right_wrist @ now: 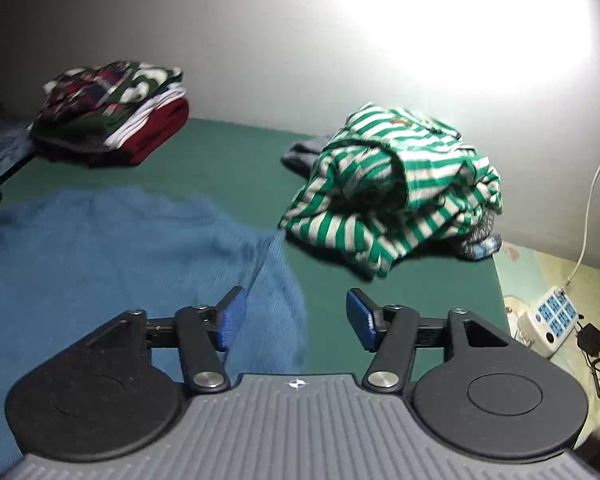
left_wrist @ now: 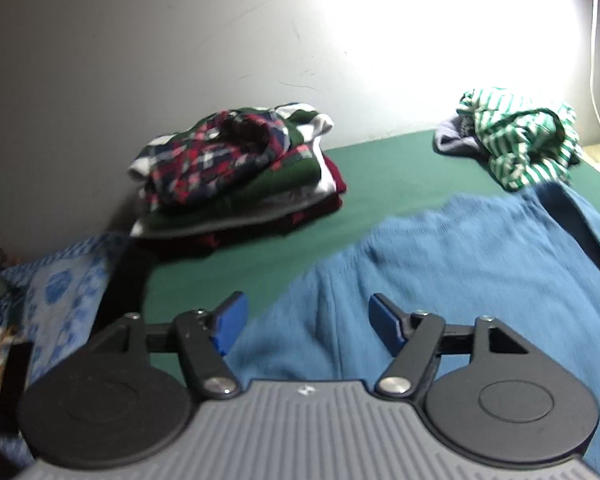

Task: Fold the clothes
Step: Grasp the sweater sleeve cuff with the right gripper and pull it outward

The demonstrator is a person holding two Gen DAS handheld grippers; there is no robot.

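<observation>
A blue knit garment (left_wrist: pixel 440 264) lies spread on the green surface (left_wrist: pixel 380 168); it also shows in the right wrist view as the blue garment (right_wrist: pixel 112 248). My left gripper (left_wrist: pixel 306 326) hangs open above its left part, nothing between the blue pads. My right gripper (right_wrist: pixel 296 320) is open above the garment's right edge, empty too. A crumpled green-and-white striped shirt (right_wrist: pixel 392 188) sits beyond, seen smaller as the striped shirt (left_wrist: pixel 520 140). A stack of folded clothes (left_wrist: pixel 236 168), plaid on top, stands at the back left by the wall, and is the folded stack (right_wrist: pixel 112 116) in the right view.
A white wall (left_wrist: pixel 180 40) backs the surface. A blue patterned pillow (left_wrist: pixel 56 296) lies off the left edge. To the right a power strip (right_wrist: pixel 548 320) with a white cable (right_wrist: pixel 592 184) and a dark charger (right_wrist: pixel 590 340) sit on a pale sheet. Grey cloth (right_wrist: pixel 304 152) peeks from under the striped shirt.
</observation>
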